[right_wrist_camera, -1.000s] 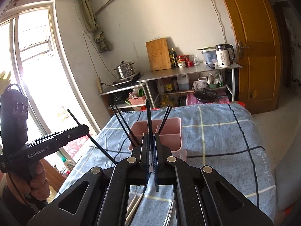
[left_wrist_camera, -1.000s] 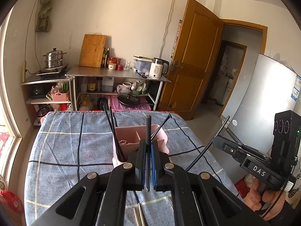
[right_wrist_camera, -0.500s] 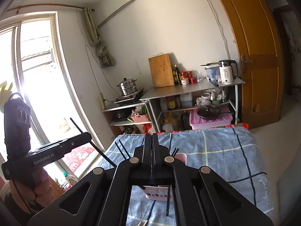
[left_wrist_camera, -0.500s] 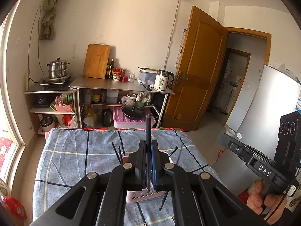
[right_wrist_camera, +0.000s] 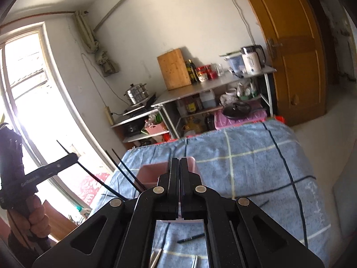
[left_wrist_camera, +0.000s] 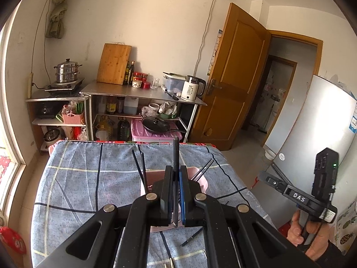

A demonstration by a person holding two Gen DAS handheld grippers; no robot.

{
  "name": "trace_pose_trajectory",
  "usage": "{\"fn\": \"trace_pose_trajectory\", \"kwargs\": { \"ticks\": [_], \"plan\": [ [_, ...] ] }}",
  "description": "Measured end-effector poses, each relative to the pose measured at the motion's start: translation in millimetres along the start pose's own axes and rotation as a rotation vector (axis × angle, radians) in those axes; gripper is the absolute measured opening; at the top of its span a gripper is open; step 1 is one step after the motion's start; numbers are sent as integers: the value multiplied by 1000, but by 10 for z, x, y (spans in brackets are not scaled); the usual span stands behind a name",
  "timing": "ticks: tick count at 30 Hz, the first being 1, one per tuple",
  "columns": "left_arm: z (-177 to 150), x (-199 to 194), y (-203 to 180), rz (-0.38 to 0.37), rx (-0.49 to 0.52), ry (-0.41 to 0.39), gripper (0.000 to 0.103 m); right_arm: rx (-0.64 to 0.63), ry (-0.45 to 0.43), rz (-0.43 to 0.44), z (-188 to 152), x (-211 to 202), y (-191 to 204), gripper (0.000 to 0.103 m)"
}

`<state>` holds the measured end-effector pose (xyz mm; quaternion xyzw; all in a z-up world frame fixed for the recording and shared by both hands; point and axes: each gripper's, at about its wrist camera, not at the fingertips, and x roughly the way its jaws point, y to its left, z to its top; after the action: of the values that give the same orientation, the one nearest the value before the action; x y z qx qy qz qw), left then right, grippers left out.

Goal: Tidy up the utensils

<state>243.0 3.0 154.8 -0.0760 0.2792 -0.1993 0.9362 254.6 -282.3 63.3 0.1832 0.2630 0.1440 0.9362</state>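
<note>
In the left wrist view my left gripper [left_wrist_camera: 176,170] is shut on a black chopstick [left_wrist_camera: 175,151] that stands upright between its fingers. Behind them sits the pink utensil holder [left_wrist_camera: 202,179], with several black chopsticks [left_wrist_camera: 138,164] leaning in it. My right gripper [right_wrist_camera: 179,161] is shut with nothing between its fingers, above the holder [right_wrist_camera: 151,172]. A loose black chopstick [right_wrist_camera: 191,238] lies on the cloth in front of the holder. Each gripper shows in the other's view: the right one [left_wrist_camera: 260,175] off the table's right side, the left one [right_wrist_camera: 74,156] at the left with its chopstick through it.
The table wears a blue checked cloth [left_wrist_camera: 89,178]. Metal utensils [right_wrist_camera: 156,256] lie at its near edge. Beyond it stands a steel shelf [left_wrist_camera: 142,91] with a kettle [left_wrist_camera: 191,88] and cutting board. A wooden door [left_wrist_camera: 234,78], a fridge [left_wrist_camera: 312,134] and a window [right_wrist_camera: 26,89] surround it.
A second ago a black chopstick stood between my right fingers; it is gone from them, and one lies on the cloth. Both grippers have drawn back from the pink holder.
</note>
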Motion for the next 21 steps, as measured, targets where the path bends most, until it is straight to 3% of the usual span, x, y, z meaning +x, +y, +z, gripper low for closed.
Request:
{"fn": "trace_pose_trajectory", "kwargs": {
  "ticks": [1, 9, 21],
  "plan": [
    [-55, -1, -9, -5, 3, 1, 4, 33, 31, -18, -76, 56, -135, 8],
    [-356, 38, -13, -44, -18, 20, 5, 236, 267, -210, -605, 605, -998, 14],
    [-432, 147, 173, -63, -38, 29, 5, 334, 439, -344, -804, 1323, -1349, 17]
  ]
}}
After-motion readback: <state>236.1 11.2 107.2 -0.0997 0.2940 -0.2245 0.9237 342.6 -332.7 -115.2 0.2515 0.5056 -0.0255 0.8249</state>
